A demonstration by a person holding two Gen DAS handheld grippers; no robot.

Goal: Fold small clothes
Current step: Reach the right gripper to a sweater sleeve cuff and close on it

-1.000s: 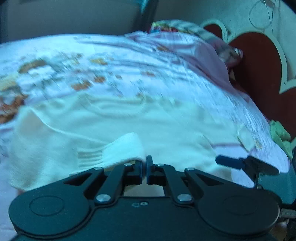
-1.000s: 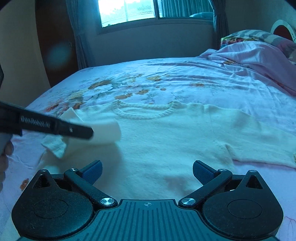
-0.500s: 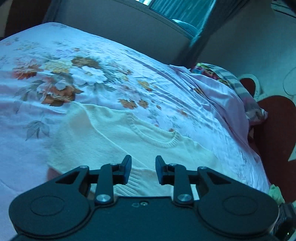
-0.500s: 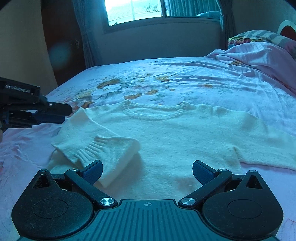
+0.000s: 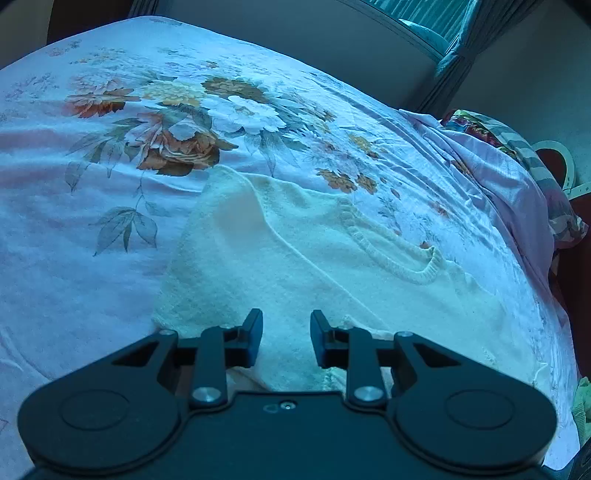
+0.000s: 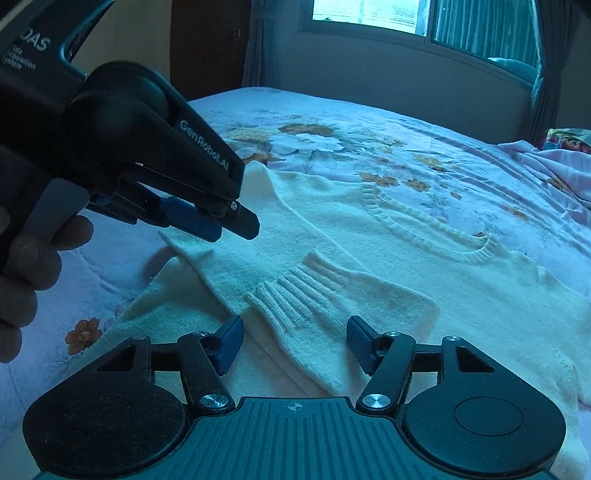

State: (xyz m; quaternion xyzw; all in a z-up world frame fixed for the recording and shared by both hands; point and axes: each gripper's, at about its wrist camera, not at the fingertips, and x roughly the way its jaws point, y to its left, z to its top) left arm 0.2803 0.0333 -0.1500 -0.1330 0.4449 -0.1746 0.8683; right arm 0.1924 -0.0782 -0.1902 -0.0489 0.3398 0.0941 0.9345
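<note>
A cream knit sweater [image 6: 406, 258] lies face up on the bed, ribbed neckline [image 6: 424, 229] toward the window. Its left sleeve is folded in across the body, and the ribbed cuff [image 6: 295, 291] rests on the chest. My right gripper [image 6: 295, 339] hovers low over that folded sleeve. Its jaws are closing, the sleeve lies below the gap, and the pads do not press on it. My left gripper [image 6: 232, 230], held by a hand [image 6: 29, 258], hangs above the sweater's shoulder. In the left wrist view the left gripper [image 5: 286, 332] is open a little over the sweater [image 5: 277, 258], holding nothing.
The floral bedsheet [image 5: 166, 129] spreads to the left and far side. A crumpled pink blanket [image 5: 498, 177] and a striped pillow [image 5: 517, 140] lie at the right. A window [image 6: 369, 14] with curtains is behind the bed.
The left gripper opened and let go of the sleeve cuff, which now lies folded on the sweater's body, then drew back left. The right gripper moved left over the sleeve, its jaws narrower.
</note>
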